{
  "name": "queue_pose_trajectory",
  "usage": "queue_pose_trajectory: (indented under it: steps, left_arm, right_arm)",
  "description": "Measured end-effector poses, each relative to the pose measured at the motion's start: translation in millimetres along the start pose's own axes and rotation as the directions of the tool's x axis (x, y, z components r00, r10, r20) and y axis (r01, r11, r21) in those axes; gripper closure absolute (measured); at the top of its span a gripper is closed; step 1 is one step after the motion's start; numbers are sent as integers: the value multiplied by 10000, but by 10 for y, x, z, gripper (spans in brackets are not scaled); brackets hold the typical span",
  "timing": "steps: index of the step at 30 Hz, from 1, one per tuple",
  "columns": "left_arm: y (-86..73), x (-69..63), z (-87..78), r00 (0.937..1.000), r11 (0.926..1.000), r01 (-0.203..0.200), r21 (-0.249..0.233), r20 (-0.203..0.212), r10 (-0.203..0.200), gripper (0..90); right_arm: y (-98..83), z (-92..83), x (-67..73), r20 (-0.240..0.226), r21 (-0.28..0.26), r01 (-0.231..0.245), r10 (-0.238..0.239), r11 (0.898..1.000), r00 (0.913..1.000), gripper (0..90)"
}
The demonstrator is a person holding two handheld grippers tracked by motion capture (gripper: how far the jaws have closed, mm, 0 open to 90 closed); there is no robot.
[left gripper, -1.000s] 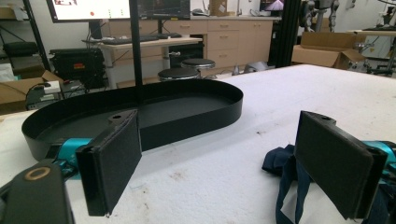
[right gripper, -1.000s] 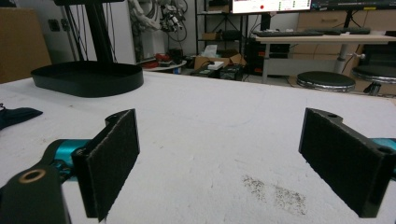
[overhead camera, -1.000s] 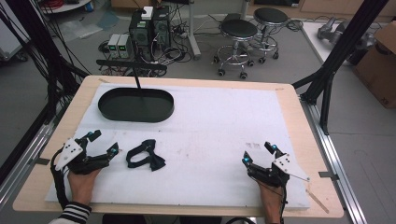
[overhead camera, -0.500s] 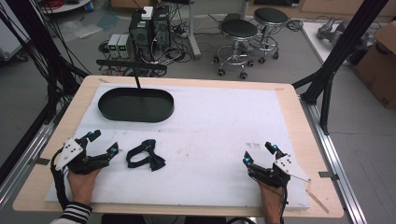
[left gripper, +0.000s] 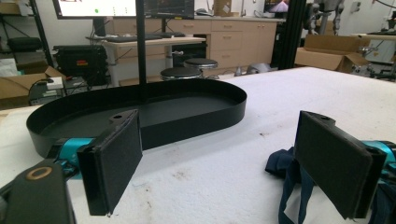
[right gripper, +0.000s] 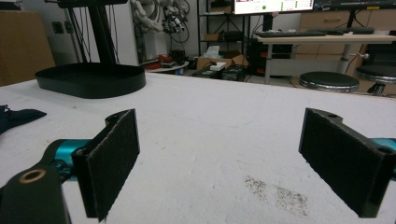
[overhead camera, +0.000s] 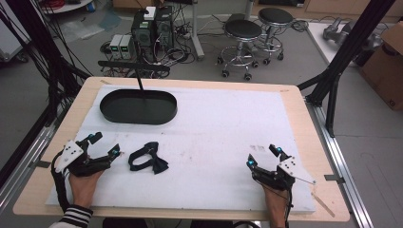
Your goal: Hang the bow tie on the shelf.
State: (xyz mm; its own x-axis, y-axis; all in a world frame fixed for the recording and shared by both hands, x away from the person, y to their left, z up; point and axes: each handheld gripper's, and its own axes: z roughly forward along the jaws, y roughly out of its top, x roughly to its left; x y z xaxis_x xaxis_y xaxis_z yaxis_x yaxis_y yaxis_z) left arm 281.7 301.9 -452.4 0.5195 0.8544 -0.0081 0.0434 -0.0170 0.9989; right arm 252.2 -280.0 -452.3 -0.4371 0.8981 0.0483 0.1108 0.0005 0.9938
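The bow tie point(overhead camera: 148, 159) is dark navy, crumpled, its strap looped, lying just beside the gaping left gripper point(overhead camera: 105, 146); the right gripper point(overhead camera: 263, 156) gapes too.

A black oval tray point(overhead camera: 138, 107) sits at the far left of the table point(overhead camera: 304, 118), which is covered by a white sheet point(overhead camera: 228, 128) with a dark smudge point(overhead camera: 258, 148) near its right front. Beyond the table stand two round stools point(overhead camera: 242, 29), computer towers point(overhead camera: 152, 28) with tangled cables, and a cardboard box point(overhead camera: 387, 71).
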Motion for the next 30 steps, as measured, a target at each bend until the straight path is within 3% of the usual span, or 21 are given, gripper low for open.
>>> queue_pose_trajectory:
  steps: [9,10,13,17,18,20,21,22,23,24,25,29,30]
  left_arm:
    - [55,37,-23,9997,9992,234,338,-14,-233,151]
    - [116,37,-32,9991,9989,378,294,205,-384,151]
    - [187,32,-22,9985,9986,318,424,441,-336,151]
    - [344,-5,37,9949,9946,-175,1024,1003,72,151]
    - [402,-26,67,9917,9904,-426,1312,1259,260,149]
    - [428,-42,89,9899,9876,-502,1486,1389,294,150]
    - [474,-58,131,9845,9805,-695,1839,1714,376,149]
    - [474,-58,131,9845,9805,-695,1839,1714,376,149]
    - [509,-78,181,9782,9722,-761,2216,2055,297,149]
    - [525,-88,207,9747,9685,-796,2361,2220,260,149]
    - [525,-88,207,9747,9685,-796,2361,2220,260,149]
    - [593,-132,338,9627,9475,-1002,3038,2702,152,149]
    - [593,-132,338,9627,9475,-1002,3038,2702,152,149]
  right_arm:
    - [1,-1,-1,-22,27,-60,60,10000,10000,113]
    - [1,-1,-1,-17,29,-59,59,10000,10000,113]
    - [1,0,-4,-23,12,-62,62,10000,10000,113]
    - [1,0,-5,-32,3,-55,55,10000,10000,113]
    - [1,0,-6,-32,2,-35,35,10000,10000,113]
    - [1,-1,-6,-42,1,-37,37,10000,10000,113]
    - [1,-1,-6,-33,-1,-52,52,10000,10000,113]
    - [1,-1,-6,-33,-1,-52,52,10000,10000,113]
    - [0,-3,-5,-38,14,-104,104,9999,9999,113]
    - [1,-3,-4,-42,15,-117,117,9999,9999,113]
    - [1,-3,-6,-33,5,-99,99,10000,9999,113]
    - [1,-2,-5,-39,-12,-26,26,10000,10000,113]
    - [1,-2,-5,-39,-12,-26,26,10000,10000,113]
